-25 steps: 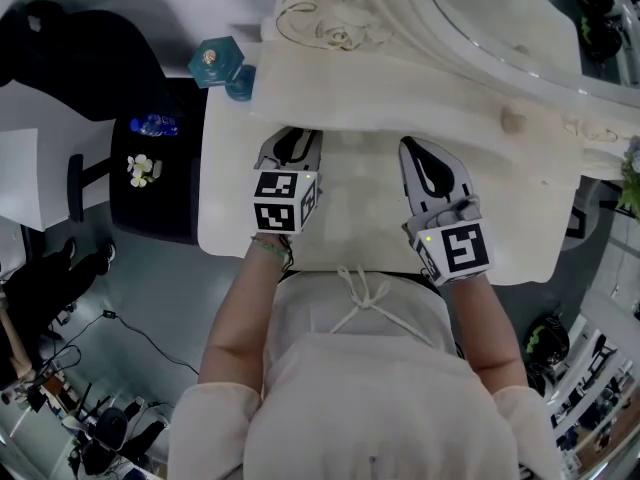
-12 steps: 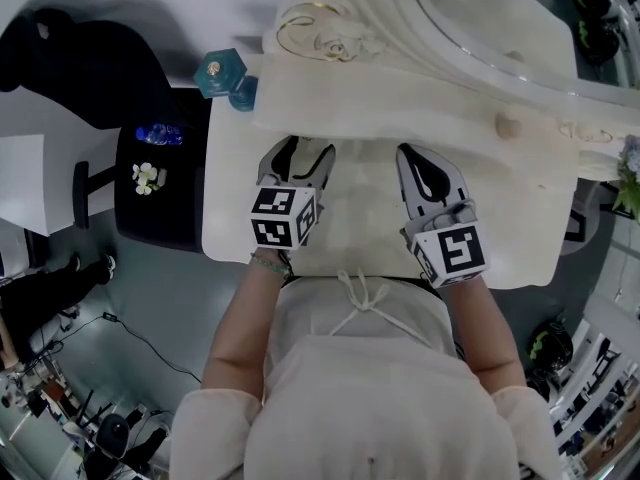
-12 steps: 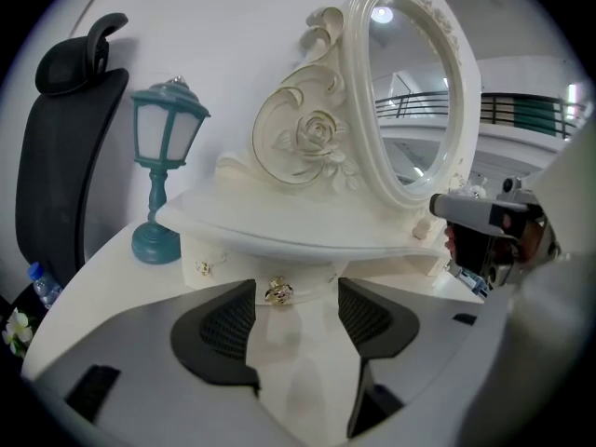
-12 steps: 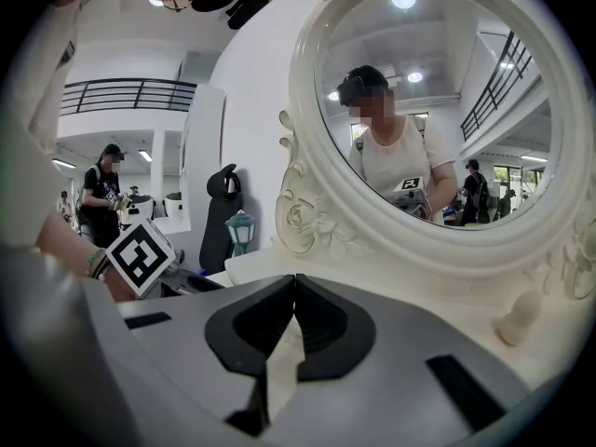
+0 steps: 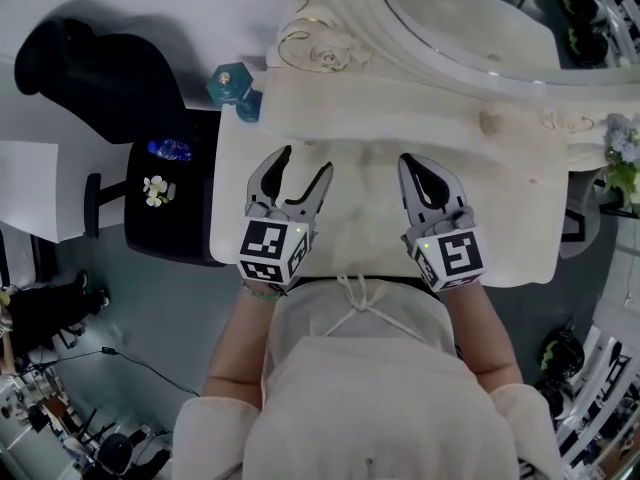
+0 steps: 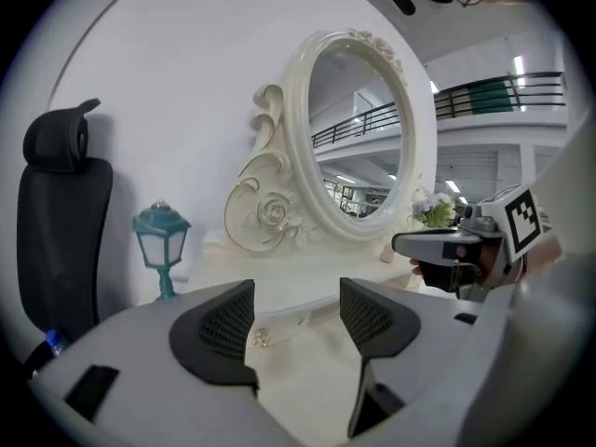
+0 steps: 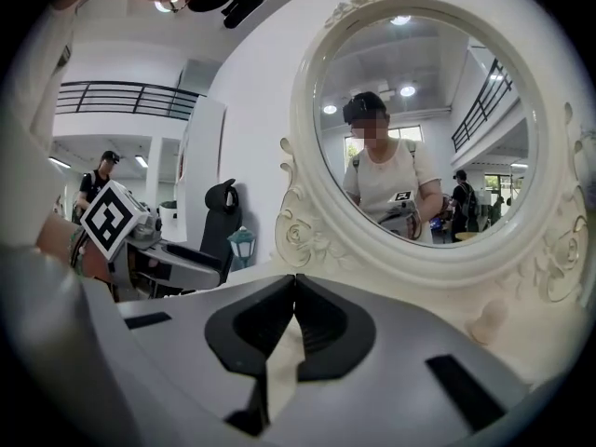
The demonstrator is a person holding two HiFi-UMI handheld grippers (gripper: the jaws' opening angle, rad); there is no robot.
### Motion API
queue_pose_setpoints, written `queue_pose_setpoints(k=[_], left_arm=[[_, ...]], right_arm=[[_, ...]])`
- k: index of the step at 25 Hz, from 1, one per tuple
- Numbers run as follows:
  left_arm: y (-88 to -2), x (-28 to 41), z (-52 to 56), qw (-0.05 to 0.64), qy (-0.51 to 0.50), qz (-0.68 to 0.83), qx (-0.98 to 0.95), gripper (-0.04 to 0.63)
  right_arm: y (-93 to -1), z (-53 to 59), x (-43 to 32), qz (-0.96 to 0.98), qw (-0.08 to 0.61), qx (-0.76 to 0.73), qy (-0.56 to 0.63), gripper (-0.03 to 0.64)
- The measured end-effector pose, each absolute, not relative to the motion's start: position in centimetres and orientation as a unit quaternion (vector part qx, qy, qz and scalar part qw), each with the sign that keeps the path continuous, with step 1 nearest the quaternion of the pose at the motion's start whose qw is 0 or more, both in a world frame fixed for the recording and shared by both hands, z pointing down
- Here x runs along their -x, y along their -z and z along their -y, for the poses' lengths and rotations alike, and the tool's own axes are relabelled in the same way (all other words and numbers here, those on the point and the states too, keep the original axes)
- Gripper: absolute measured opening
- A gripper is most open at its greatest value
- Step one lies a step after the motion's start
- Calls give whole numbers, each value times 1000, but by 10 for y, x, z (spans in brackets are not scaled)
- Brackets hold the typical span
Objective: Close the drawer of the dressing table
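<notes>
The cream dressing table [image 5: 520, 238] fills the head view, with its oval mirror [image 5: 470, 18] at the back. In the left gripper view a small shiny drawer knob [image 6: 262, 339] sits on the front of the raised back tier; that front looks flush with the tier. My left gripper [image 5: 300, 168] [image 6: 296, 296] hovers over the tabletop short of the tier. Its jaws have just been opening and stand wide with nothing between them. My right gripper [image 5: 412, 163] [image 7: 295, 282] is shut and empty, level with the left one and to its right.
A teal lantern [image 5: 232, 83] [image 6: 161, 240] stands at the table's back left corner. A black chair [image 5: 100, 68] and a black stool [image 5: 165, 198] carrying a bottle and flowers stand left of the table. A cream finial [image 5: 490, 123] and flowers [image 5: 622, 158] are at the right.
My left gripper has pulled back from under the tier's edge toward the person and risen, and its jaws have spread from nearly closed to wide. The right gripper has shifted only slightly.
</notes>
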State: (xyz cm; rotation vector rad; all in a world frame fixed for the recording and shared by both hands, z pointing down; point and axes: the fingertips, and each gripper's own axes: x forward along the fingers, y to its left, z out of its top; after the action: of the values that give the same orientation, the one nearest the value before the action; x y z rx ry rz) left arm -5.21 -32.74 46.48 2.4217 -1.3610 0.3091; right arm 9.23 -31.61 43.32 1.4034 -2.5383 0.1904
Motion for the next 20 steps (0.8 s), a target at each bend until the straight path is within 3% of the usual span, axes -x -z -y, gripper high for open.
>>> queue_pose_setpoints(k=[6,10,20], left_arm=[[-409,51,315,115,-89,467,-872,280],[-377,52,313,93,-73,473,-873,171],[-309,34,295,27,-39,447,-893,37]], right_arm=[[-410,302,-106,863,98,-492,-56,5],[-393,296,-115,860,97,-500,-32,5],[-359,280,-131,862,82,-501,4,5]])
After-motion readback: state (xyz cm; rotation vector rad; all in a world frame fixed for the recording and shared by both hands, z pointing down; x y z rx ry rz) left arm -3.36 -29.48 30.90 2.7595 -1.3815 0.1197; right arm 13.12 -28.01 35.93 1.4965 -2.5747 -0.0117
